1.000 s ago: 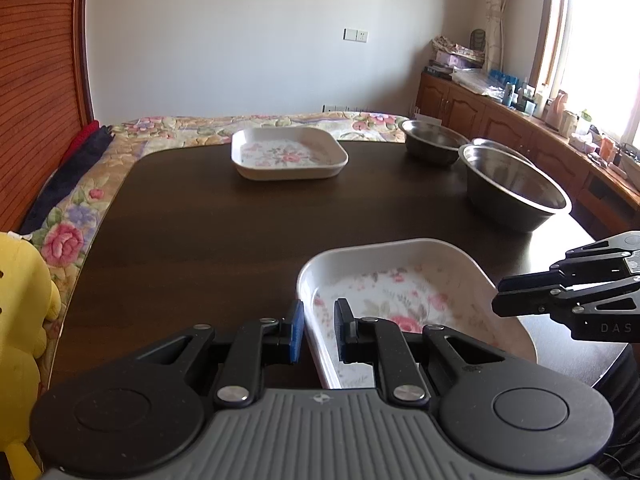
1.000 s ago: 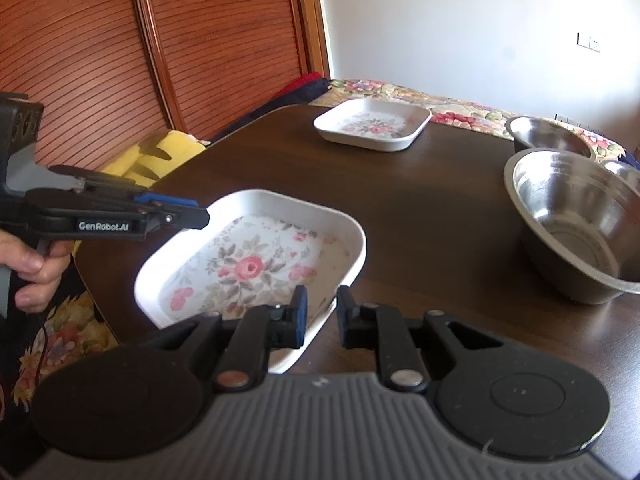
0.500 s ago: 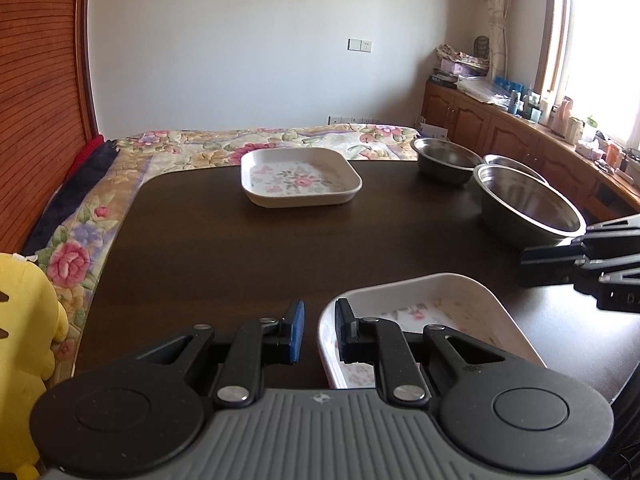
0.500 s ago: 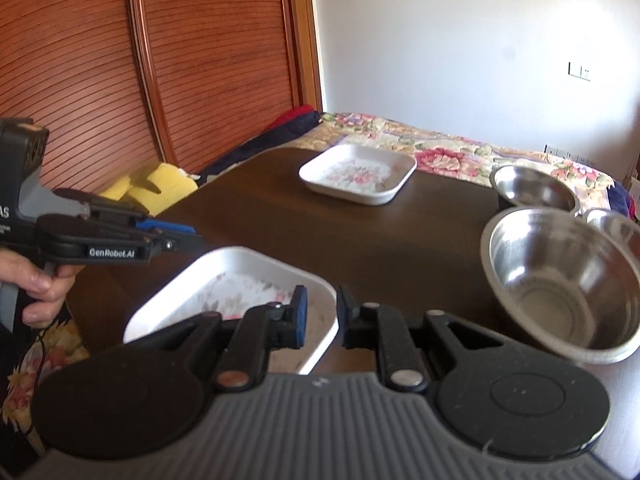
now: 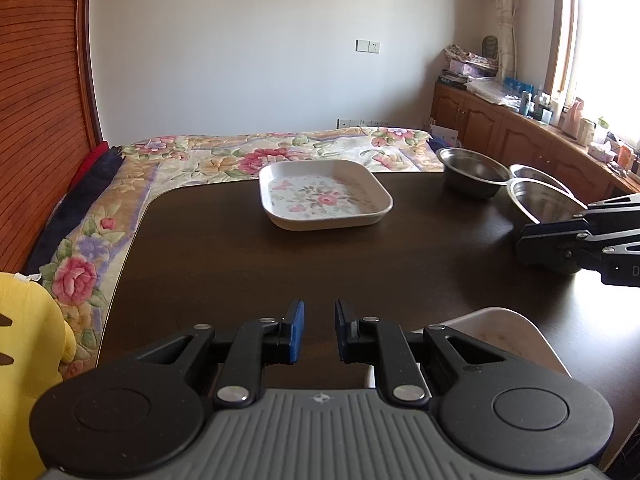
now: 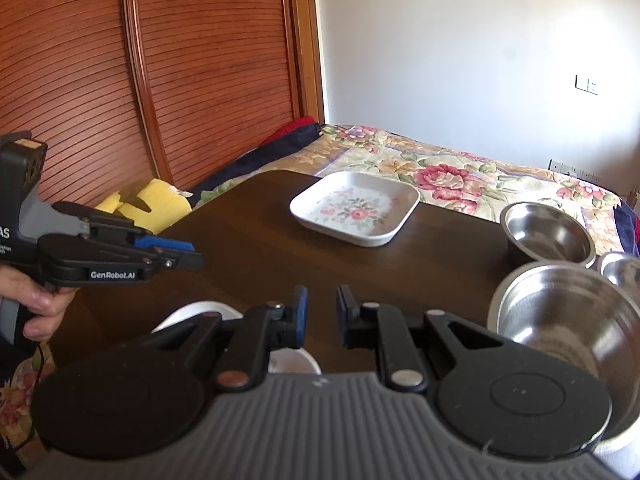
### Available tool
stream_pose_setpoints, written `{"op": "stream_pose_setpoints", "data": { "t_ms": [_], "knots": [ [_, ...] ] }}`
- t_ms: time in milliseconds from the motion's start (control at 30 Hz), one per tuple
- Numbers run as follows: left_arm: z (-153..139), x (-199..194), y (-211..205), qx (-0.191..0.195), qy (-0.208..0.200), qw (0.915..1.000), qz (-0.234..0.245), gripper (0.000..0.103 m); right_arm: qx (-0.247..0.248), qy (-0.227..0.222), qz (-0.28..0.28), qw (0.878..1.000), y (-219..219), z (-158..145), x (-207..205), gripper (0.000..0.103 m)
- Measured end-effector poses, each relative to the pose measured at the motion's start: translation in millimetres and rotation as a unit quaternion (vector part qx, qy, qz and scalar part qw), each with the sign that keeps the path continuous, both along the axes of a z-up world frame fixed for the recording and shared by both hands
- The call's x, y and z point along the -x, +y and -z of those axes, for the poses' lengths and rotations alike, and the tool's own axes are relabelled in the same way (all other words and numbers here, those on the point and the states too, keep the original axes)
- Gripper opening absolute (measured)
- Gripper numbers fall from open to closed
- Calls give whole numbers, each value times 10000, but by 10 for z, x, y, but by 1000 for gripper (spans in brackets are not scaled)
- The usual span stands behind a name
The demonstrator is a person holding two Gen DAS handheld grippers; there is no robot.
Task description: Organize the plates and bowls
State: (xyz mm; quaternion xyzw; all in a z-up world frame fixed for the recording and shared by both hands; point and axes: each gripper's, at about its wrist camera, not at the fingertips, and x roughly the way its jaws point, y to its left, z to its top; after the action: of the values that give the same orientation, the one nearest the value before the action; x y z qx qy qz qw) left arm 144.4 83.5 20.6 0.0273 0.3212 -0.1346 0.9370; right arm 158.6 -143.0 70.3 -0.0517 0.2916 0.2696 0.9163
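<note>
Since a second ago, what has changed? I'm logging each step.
Both grippers, left and right, pulled back and tilted up from the near plate, which now sits mostly hidden beneath them. Neither took hold of anything. The far plate and steel bowls stayed put.

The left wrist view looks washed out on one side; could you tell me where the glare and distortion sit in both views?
Left wrist view: the window at the upper right is blown out to white; the wardrobe edge bows from fisheye. Right wrist view: even light, bright reflections inside the large steel bowl, and the wardrobe slats curve strongly.
</note>
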Motion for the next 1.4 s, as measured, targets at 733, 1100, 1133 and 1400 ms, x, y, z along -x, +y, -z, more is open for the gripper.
{"op": "stream_pose_setpoints", "data": {
  "t_ms": [733, 1100, 1133, 1400],
  "knots": [
    [-73, -959, 114, -100, -120, 9999, 16, 34, 171, 99, 266, 9995, 223, -103, -1048, 20],
    [-94, -1307, 202, -204, -177, 9996, -26, 48, 42, 445, 688, 9966, 219, 69, -1500, 43],
    [-101, -1341, 205, -190, -197, 9996, -22, 51, 52, 469, 718, 9963, 226, 83, -1531, 43],
    [-25, -1622, 141, -50, -23, 10000, 55, 52, 77, 745, 871, 9934, 285, 218, -1716, 44]
  ]
}}
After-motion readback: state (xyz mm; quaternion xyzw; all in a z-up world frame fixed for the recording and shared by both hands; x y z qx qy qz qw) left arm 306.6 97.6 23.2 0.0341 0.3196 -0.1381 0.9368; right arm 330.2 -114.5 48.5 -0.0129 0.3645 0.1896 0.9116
